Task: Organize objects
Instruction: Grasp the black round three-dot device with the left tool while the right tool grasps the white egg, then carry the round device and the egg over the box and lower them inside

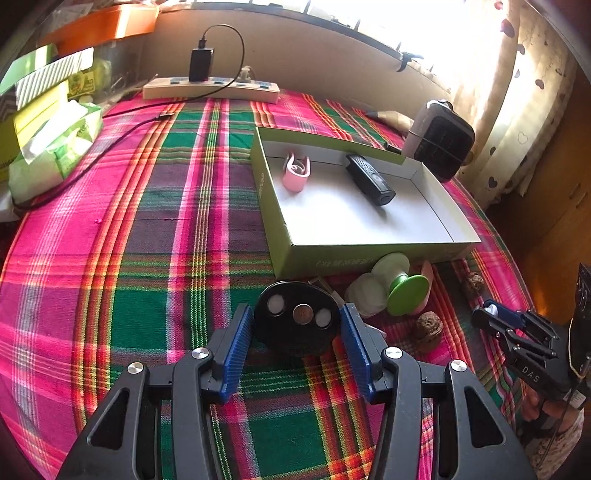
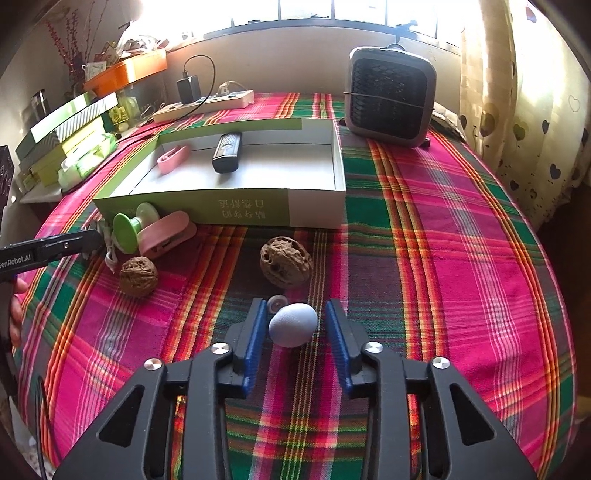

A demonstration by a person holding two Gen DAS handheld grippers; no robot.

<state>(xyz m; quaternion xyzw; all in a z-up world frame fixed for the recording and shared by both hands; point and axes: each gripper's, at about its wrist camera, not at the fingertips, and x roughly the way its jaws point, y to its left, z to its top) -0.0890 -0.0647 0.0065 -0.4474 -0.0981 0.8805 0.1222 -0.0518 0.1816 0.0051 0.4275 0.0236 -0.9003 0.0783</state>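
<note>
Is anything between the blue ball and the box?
Yes. A walnut lies on the cloth between the blue ball, which sits inside the open right gripper, and the box; lifting over it should clear.

White cord [image 2: 109, 254] behind green spool [image 2: 127, 227]

A: Sunlight floods through a barred window [image 2: 332, 11] at the top of the frame, above a beige wall [image 2: 288, 62].

B: A heart-print curtain [image 2: 517, 110] hangs at right; a pink-and-green plaid cloth [image 2: 461, 229] covers the worktop, boxes [image 2: 62, 136] stacked at left.
</note>
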